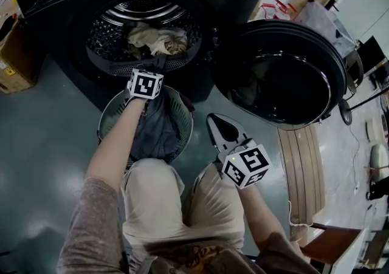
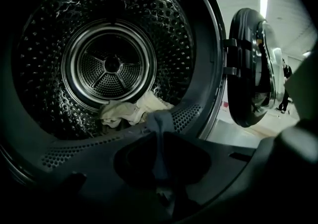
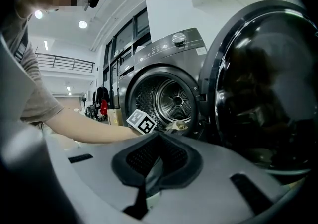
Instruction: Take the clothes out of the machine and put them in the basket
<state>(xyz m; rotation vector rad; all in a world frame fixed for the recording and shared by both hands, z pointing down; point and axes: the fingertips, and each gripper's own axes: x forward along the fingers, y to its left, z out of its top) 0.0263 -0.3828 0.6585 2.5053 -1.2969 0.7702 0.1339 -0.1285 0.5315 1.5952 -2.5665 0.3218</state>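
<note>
Left tongs (image 2: 160, 141) clenched on a grey cloth (image 2: 158, 121) at the drum (image 2: 109, 64) mouth; the cloth trails down into the basket (image 1: 108, 115). Beige clothes (image 2: 126, 111) sit in the drum bottom. Right tongs (image 1: 213, 122) closed w/ nothing in them, near the open door (image 1: 282, 75).

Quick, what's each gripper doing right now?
Left gripper: closed on a grey cloth.
Right gripper: closed, holding nothing.
</note>
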